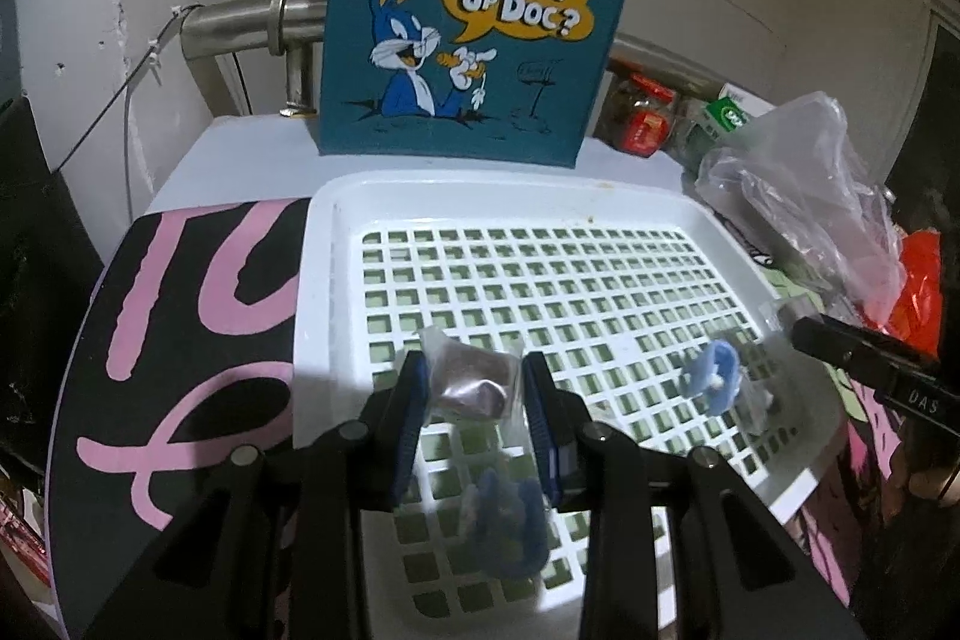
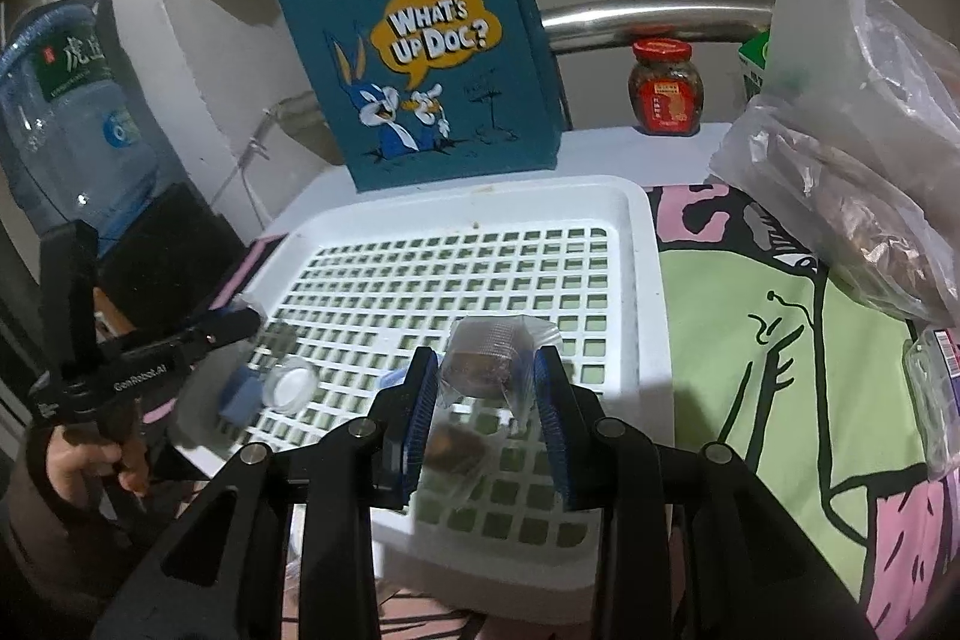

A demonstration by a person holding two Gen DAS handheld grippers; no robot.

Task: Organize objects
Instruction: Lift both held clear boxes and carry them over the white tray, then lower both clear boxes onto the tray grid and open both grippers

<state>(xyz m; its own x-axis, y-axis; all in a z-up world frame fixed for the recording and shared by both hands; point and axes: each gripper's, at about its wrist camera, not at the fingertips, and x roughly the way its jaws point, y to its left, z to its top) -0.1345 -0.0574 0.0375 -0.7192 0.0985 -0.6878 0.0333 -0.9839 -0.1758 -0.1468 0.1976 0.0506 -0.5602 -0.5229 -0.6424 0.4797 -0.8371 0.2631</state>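
Note:
My left gripper is shut on a clear-wrapped brown snack, held low over the white grid tray. A blurred blue piece shows under its fingers; whether it hangs or lies on the tray I cannot tell. My right gripper is shut on another clear-wrapped brown snack over the tray, with more wrap and a brown lump below it. Each gripper shows in the other's view, the right and the left. Near them are a blue item and a white disc.
A blue felt rabbit bag stands upright behind the tray. A red-lidded jar and a crumpled plastic bag sit at the right. At the left stands a water bottle. A person's hand holds the left gripper.

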